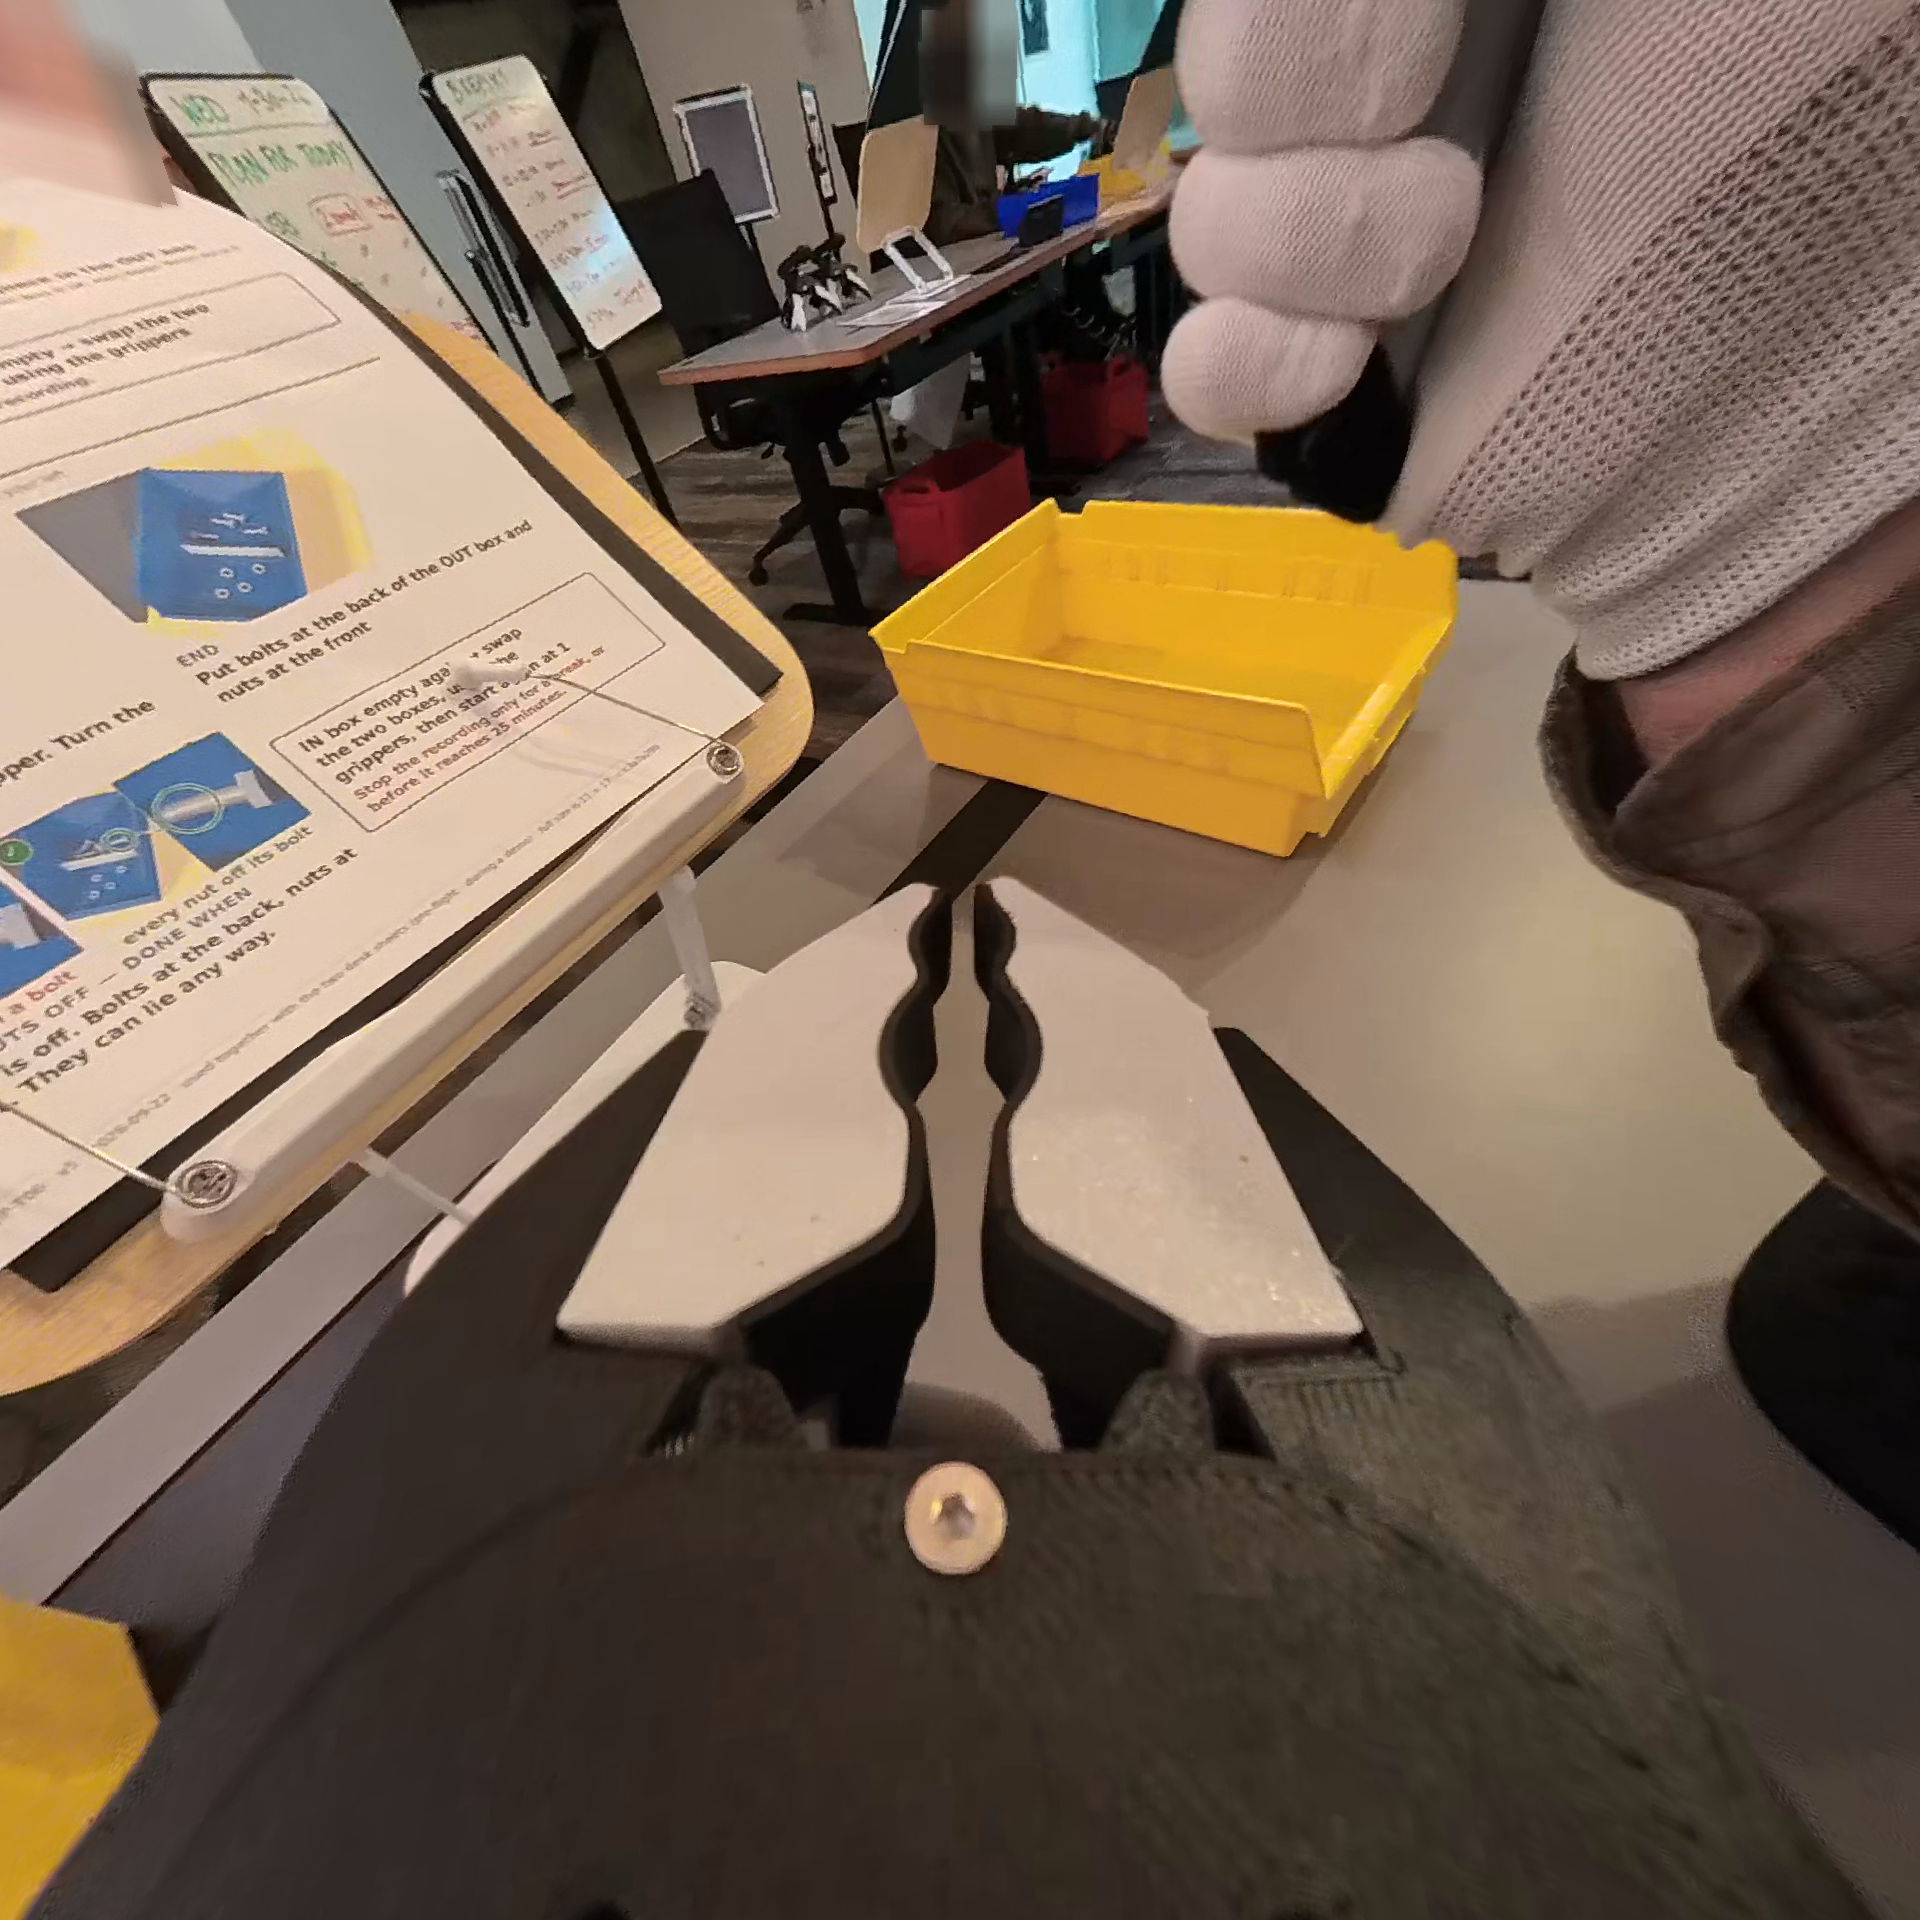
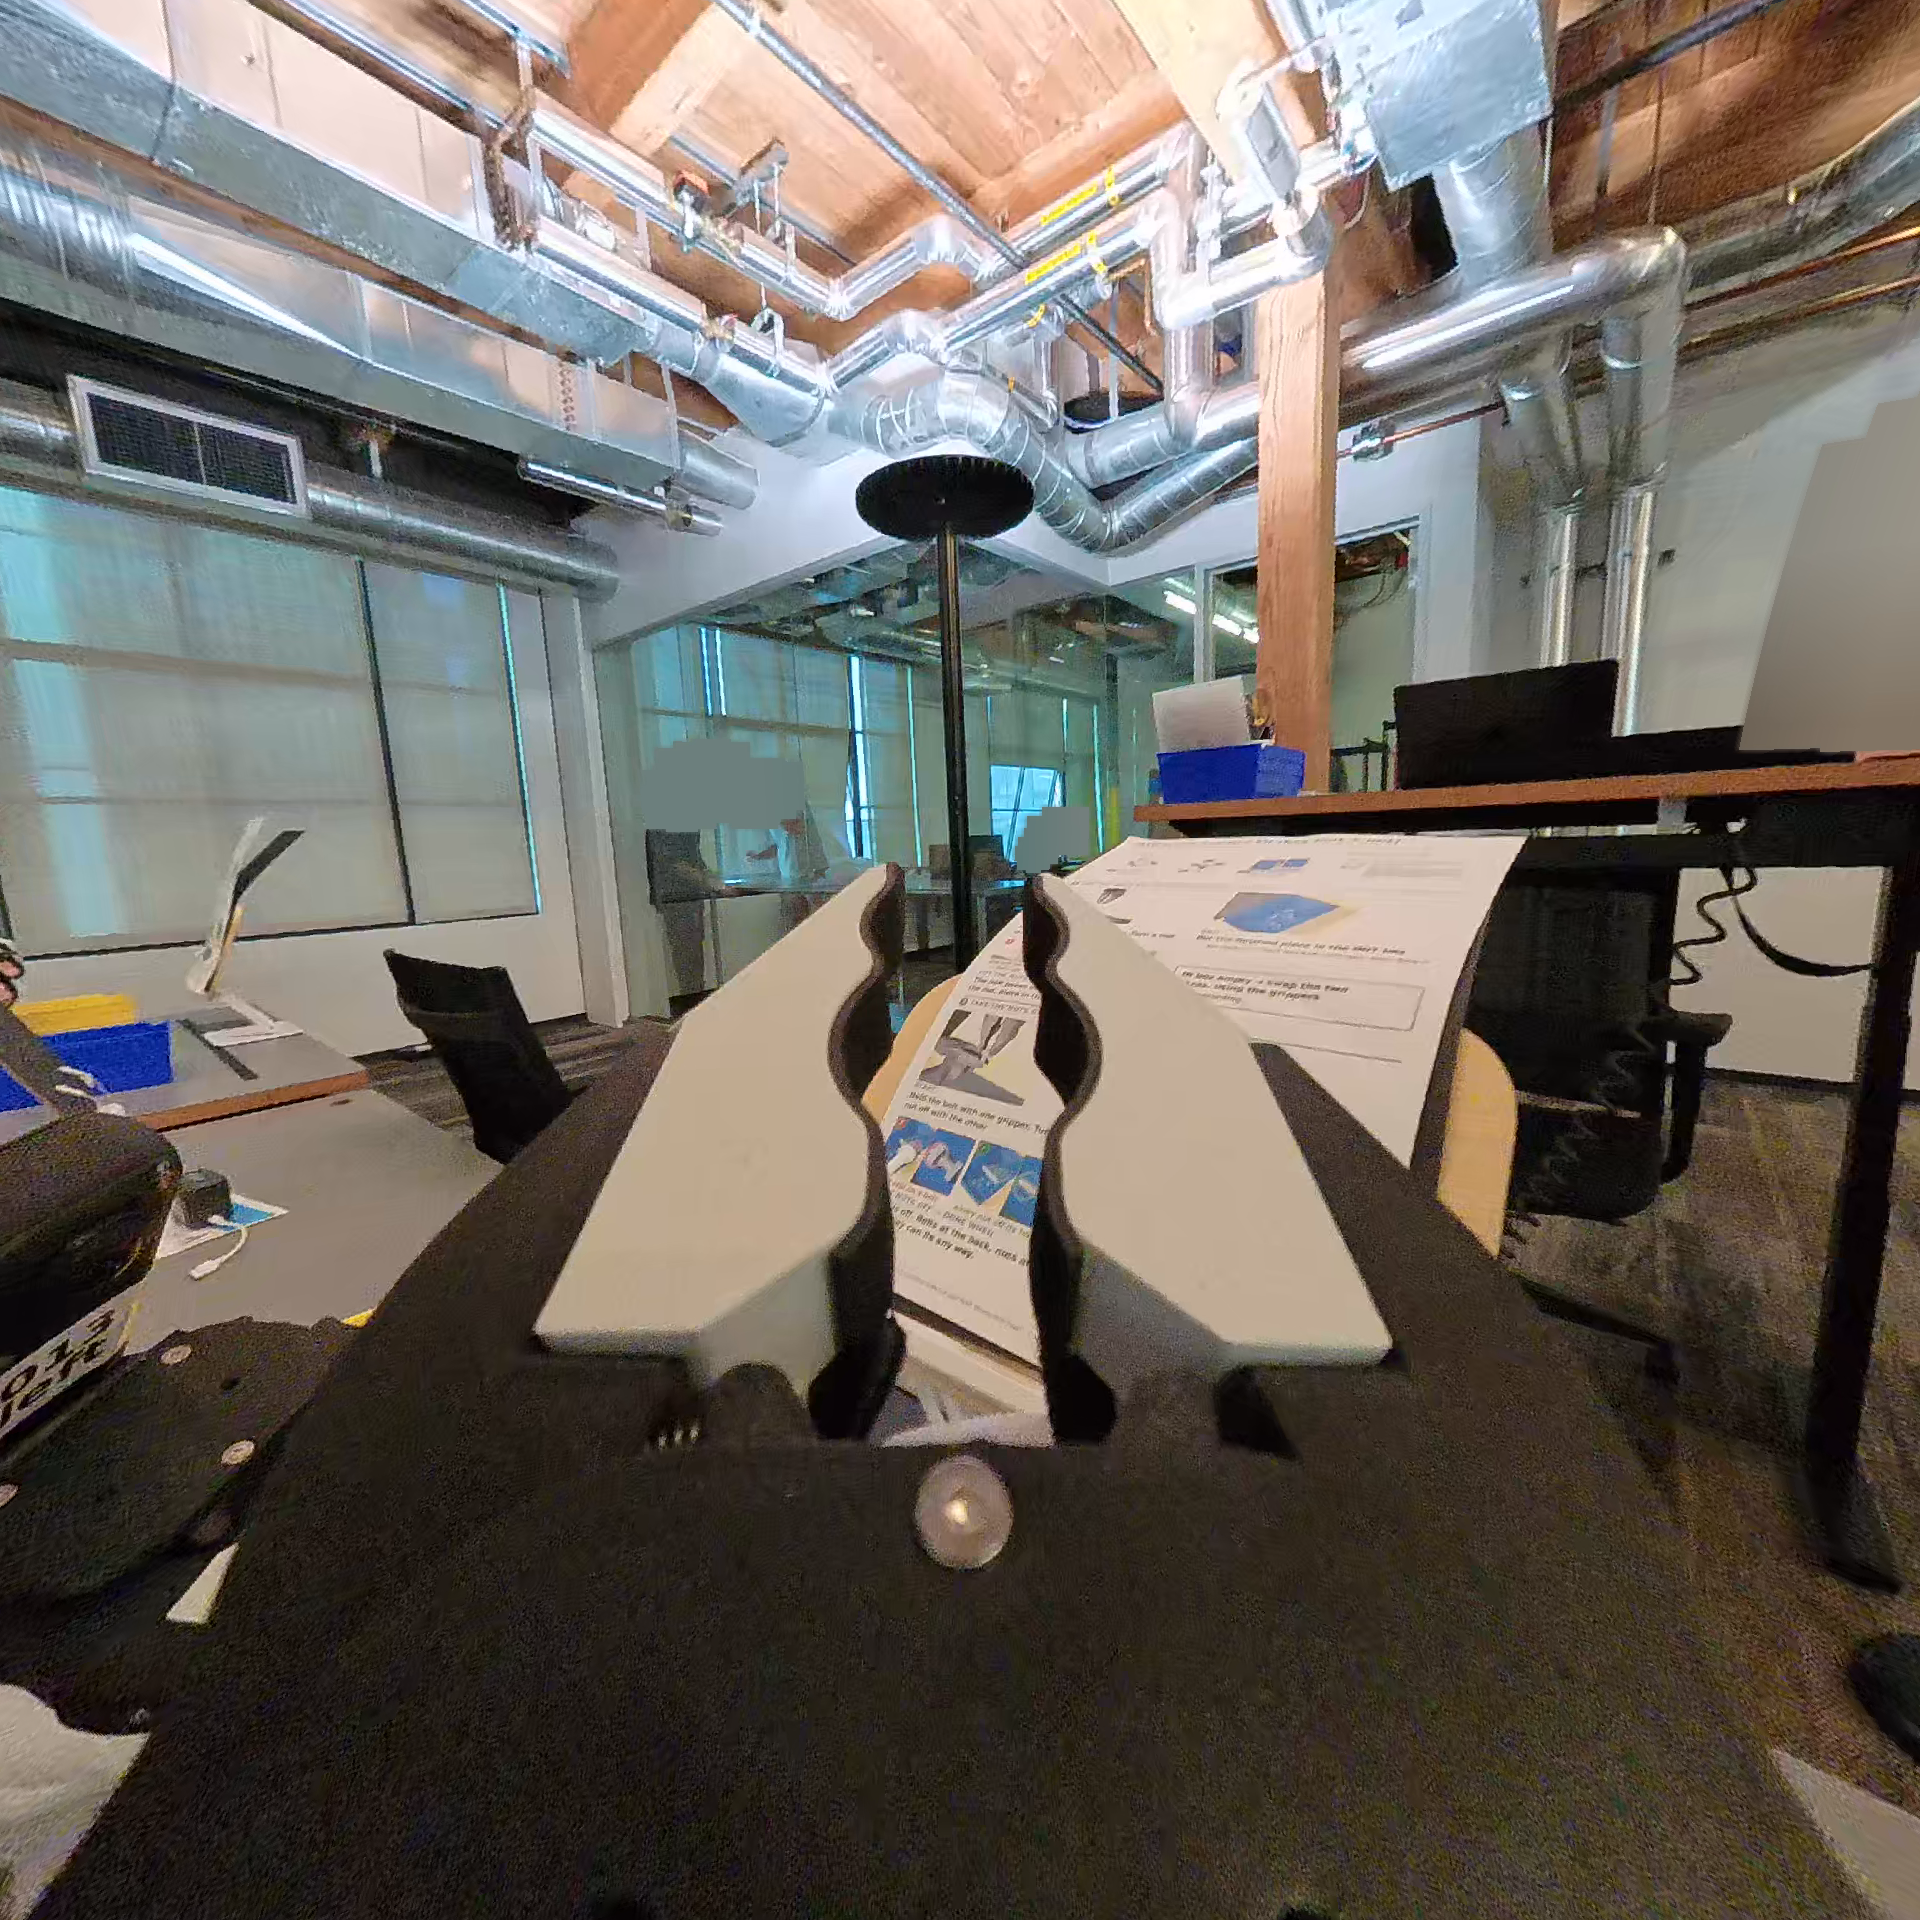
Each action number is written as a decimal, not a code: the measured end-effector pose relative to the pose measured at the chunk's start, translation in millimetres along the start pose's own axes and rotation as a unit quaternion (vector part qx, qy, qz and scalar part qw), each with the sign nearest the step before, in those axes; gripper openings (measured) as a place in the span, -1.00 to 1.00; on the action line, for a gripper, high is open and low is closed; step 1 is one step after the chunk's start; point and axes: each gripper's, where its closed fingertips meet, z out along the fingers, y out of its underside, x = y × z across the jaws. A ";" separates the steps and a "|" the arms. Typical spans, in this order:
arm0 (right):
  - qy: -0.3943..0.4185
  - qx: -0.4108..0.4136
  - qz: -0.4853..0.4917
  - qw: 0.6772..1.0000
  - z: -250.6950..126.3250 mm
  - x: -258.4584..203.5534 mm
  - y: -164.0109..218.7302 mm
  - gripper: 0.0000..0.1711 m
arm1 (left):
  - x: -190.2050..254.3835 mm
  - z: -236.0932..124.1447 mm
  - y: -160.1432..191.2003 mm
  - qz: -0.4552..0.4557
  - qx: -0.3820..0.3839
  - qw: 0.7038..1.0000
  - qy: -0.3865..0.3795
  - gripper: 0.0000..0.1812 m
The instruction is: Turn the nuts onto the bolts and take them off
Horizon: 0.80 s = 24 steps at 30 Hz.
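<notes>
No nuts or bolts show in either view. In the left wrist view my left gripper (image 1: 961, 902) hangs low over the grey table (image 1: 1403, 935), its jaws all but closed with nothing between them. An empty yellow bin (image 1: 1164, 665) stands on the table just beyond its tips. A gloved hand (image 1: 1558, 312) at the upper right grips a black handle. In the right wrist view my right gripper (image 2: 961, 888) is tilted up toward the room, its jaws a little apart and empty.
An instruction sheet on a wooden stand (image 1: 312, 675) stands at the left, and shows behind the right fingers (image 2: 1278, 956). A yellow corner (image 1: 52, 1714) sits at the lower left. A black device (image 2: 73, 1205) is at the left edge. Desks and chairs stand beyond.
</notes>
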 end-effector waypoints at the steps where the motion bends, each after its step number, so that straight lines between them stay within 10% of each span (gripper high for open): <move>1: -0.009 -0.010 0.007 1.000 2.6 -3.2 7.5 -0.75 | -1.2 -0.4 0.8 0.006 -0.005 1.000 -0.006 -0.95; 11: -0.074 -0.153 -0.032 0.985 3.1 -23.8 94.4 -0.60 | -24.3 -27.9 -15.0 0.066 -0.018 0.995 -0.075 -0.92; 24: -0.083 -0.158 -0.056 0.982 5.8 -21.5 108.9 -0.63 | -121.3 -94.9 -8.9 -0.005 0.009 0.973 -0.231 -0.61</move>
